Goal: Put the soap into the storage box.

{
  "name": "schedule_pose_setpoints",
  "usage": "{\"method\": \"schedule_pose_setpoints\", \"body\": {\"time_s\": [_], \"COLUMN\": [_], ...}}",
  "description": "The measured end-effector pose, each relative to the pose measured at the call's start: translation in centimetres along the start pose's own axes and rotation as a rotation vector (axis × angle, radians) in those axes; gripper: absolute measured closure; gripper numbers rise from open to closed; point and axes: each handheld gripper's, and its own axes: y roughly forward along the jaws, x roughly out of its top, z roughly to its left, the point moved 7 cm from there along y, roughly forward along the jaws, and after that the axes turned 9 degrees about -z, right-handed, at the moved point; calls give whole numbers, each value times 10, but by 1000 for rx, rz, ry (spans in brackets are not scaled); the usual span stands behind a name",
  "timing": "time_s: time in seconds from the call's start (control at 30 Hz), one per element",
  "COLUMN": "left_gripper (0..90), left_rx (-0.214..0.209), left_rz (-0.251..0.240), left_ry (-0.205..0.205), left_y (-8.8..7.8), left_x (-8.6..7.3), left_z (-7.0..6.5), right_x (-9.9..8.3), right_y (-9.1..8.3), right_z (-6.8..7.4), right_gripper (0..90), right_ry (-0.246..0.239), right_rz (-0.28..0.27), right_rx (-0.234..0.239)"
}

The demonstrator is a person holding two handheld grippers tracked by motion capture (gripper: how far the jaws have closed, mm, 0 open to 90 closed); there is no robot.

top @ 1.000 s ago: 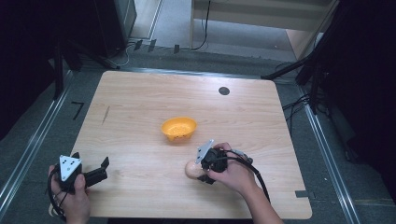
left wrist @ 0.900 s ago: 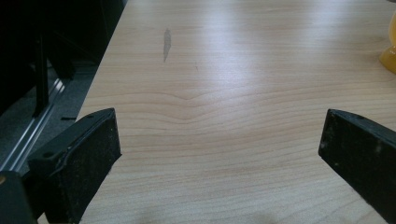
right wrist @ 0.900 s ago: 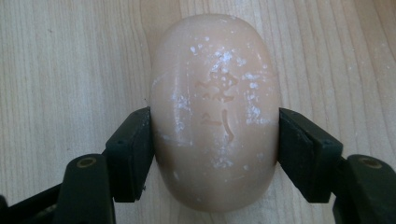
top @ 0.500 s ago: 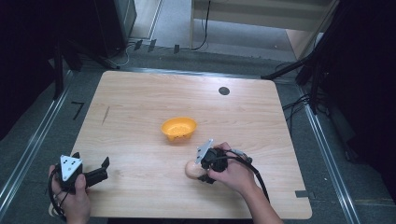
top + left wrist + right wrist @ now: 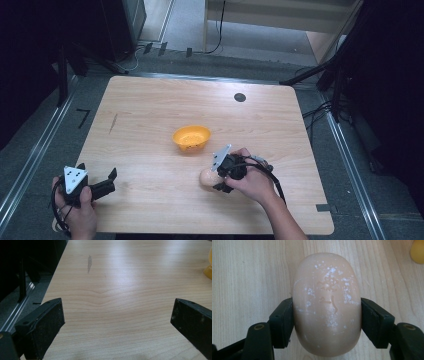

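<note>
One bar of soap (image 5: 327, 305) is clamped at its sides by the right claw (image 5: 218, 176), lying on the wooden table (image 5: 150, 115) just short of the orange bowl (image 5: 191, 138). By my reading the grasp is made; lifting the bar and carrying it to the bowl is left. It is a smooth, rounded, pale pink oval, flecked white, with a stamped mark. The left claw (image 5: 117, 322) is spread wide over bare wood grain.

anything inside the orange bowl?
Nothing visible: the orange bowl looks empty in the high view, though its near inner wall is hidden by the rim. The soap bar sits outside it, clamped in the right gripper on the table.
</note>
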Motion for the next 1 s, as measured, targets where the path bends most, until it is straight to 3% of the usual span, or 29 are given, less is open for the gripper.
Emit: {"method": "schedule_pose_setpoints", "body": {"time_s": [1.0], "left_gripper": [0], "left_rx": [-6], "left_rz": [0], "left_ry": [-12], "left_y": [0], "left_x": [0], "left_z": [1], "right_x": [37], "right_y": [-28], "right_z": [-24], "right_gripper": [336], "right_ry": [-67], "right_rz": [-35], "right_rx": [-4]}}
